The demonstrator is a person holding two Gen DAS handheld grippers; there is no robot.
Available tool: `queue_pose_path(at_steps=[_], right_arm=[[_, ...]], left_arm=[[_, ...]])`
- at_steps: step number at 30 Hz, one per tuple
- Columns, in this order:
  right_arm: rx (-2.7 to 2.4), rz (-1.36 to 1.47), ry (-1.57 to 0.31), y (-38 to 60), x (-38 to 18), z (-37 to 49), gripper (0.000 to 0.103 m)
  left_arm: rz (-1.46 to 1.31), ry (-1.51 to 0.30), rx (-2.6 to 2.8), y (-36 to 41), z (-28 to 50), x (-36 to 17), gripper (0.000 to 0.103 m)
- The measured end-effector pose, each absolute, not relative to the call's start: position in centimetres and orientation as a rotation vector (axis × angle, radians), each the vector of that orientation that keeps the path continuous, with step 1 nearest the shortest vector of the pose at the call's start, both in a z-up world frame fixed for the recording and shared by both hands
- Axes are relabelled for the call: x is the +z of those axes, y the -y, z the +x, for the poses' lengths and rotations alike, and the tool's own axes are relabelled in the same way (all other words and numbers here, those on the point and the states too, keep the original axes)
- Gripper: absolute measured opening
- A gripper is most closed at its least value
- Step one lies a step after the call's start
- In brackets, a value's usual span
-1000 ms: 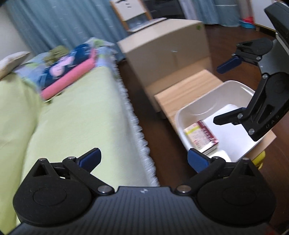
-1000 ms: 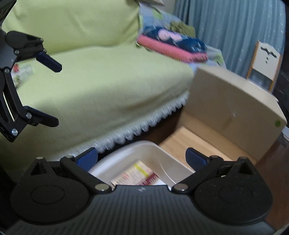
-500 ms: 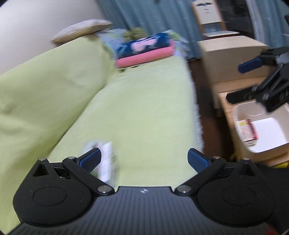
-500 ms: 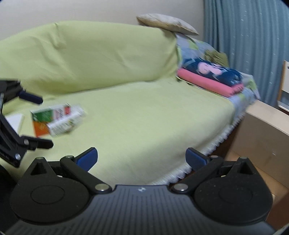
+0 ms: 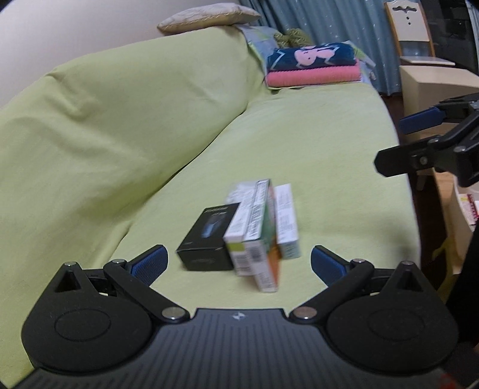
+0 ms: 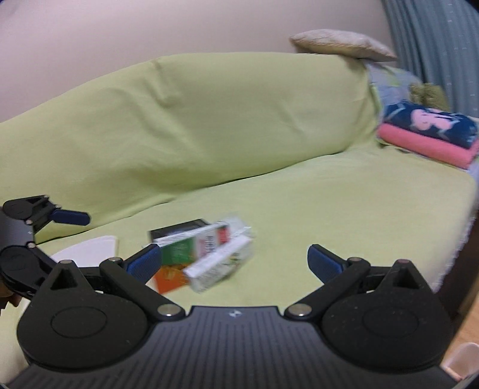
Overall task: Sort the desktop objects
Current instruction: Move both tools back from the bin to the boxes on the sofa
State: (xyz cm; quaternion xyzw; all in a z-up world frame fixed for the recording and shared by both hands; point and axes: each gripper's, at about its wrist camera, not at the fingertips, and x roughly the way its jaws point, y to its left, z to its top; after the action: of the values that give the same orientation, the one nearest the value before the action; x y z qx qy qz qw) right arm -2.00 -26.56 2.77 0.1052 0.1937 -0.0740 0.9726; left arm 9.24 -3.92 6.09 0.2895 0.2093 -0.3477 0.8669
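Several small boxes lie together on the green sofa seat (image 5: 329, 143): a black box (image 5: 208, 239), an orange and green carton (image 5: 263, 236) and a white box (image 5: 286, 221). My left gripper (image 5: 238, 263) is open and empty just in front of them. The same pile shows in the right wrist view, with the carton (image 6: 191, 248) and a white box (image 6: 220, 264) on it. My right gripper (image 6: 233, 260) is open and empty, above the seat just right of the pile. It also shows in the left wrist view (image 5: 398, 143), at the right edge.
Folded pink and blue towels (image 5: 312, 64) lie at the sofa's far end. A cushion (image 5: 209, 18) rests on the backrest. A white flat item (image 6: 89, 252) lies left of the pile. A white bin (image 5: 467, 206) with a red box stands right of the sofa.
Both grippers have swung from the white bin and wooden stand over to the sofa seat. The pile of boxes has come into view in front of both.
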Motion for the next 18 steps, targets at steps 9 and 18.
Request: queue_pose_path(at_steps=[9,18], right_arm=[[-0.112,0.235,-0.388,25.5,-0.1,4.0,0.103],[-0.088,0.296,-0.388,24.8,-1.2,5.5,0.103]], left_arm=[[0.624,-0.473,-0.686,1.9,12.3,4.3,0.103],[0.574,-0.506,-0.659,1.0,15.7,3.3,0.102]])
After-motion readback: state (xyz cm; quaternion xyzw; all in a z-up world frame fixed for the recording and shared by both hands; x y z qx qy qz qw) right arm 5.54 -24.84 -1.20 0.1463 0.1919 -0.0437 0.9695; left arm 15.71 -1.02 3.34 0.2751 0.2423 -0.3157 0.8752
